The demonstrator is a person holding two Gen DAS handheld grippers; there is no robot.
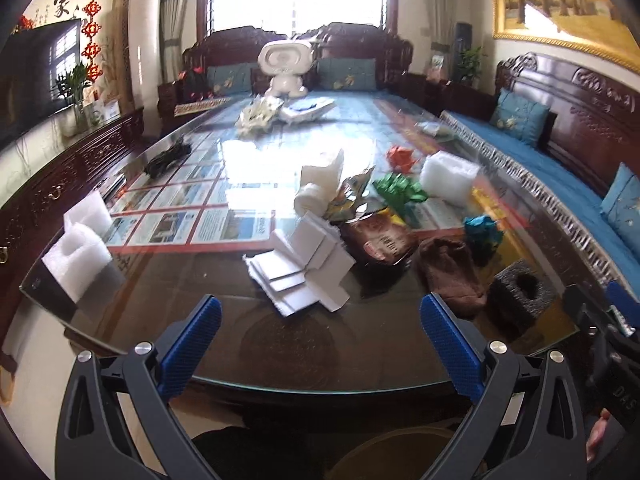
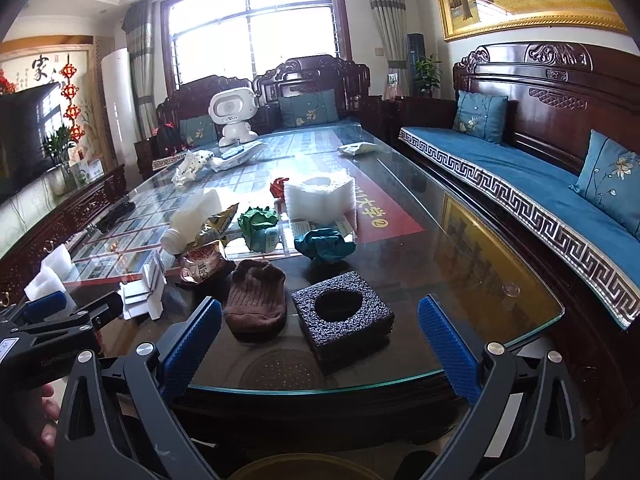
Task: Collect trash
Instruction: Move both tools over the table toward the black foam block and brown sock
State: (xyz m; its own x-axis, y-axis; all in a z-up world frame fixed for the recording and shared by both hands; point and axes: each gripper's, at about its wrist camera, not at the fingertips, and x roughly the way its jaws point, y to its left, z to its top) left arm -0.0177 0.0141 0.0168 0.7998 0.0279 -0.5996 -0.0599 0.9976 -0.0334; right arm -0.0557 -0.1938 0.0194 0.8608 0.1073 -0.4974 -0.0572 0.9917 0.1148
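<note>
Trash pile mid-frame on glass tabletop [image 2: 480, 280]: brown sock [image 2: 256, 300], black foam block [image 2: 344, 316], teal paper wad [image 2: 324, 243]. Left gripper [image 1: 320, 336] and right gripper [image 2: 320, 336] both released, empty, at lower frame.

The left hand-held gripper [image 1: 320, 336] has two matte black plastic arms with cut-out slots, each tipped by a blue finger pad [image 1: 191, 346] with a fine cross-hatched grip texture. A round silver screw head [image 1: 144, 347] sits at each pivot. The right hand-held gripper [image 2: 320, 338] looks identical: black arms, blue textured pads [image 2: 448, 350], silver screws. Seen from the left wrist camera, its black body carries white lettering. Bare skin of the person's left hand [image 2: 48, 420] shows at the frame edge.
</note>
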